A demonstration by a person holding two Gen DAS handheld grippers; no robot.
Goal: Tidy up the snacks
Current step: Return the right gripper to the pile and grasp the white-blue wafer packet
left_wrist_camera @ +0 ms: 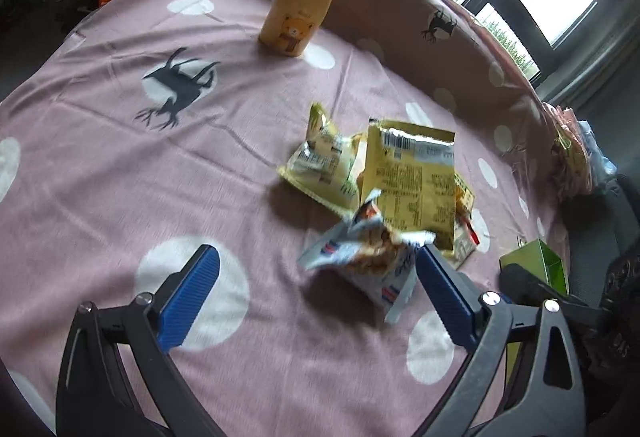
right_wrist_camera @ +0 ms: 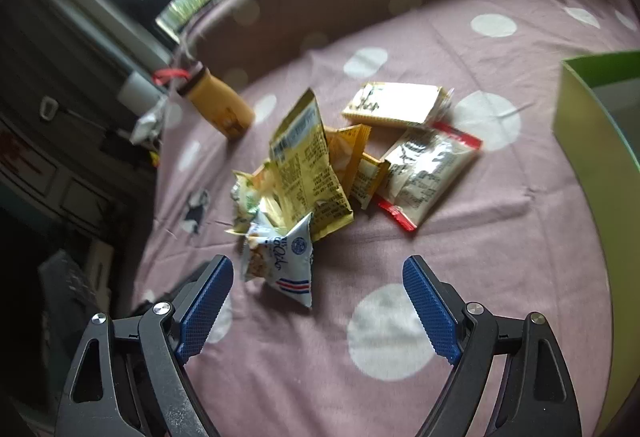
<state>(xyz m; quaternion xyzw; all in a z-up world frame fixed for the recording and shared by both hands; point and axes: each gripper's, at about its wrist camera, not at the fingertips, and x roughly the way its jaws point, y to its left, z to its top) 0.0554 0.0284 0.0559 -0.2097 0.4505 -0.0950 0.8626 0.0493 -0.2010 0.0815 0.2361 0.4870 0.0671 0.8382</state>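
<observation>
The left gripper (left_wrist_camera: pixel 316 273) is showing two black skeletal arms with triangular cut-outs, silver screw heads gleaming at the pivots at 7 and 5 o'clock. Its ribbed blue pads (left_wrist_camera: pixel 192 297) are facing inward. The right gripper (right_wrist_camera: pixel 318 289) is wearing the same black linkage, silver screws and textured blue pads (right_wrist_camera: pixel 430 311).

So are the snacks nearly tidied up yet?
Not yet. Nothing looks put away: the pile of yellow snack packets lies loose on the pink spotted cloth. The green box sits beside it; its inside is hidden. Both the left tongs and right tongs are open and empty, near the white-and-blue snack bag. All the sorting is left.
</observation>
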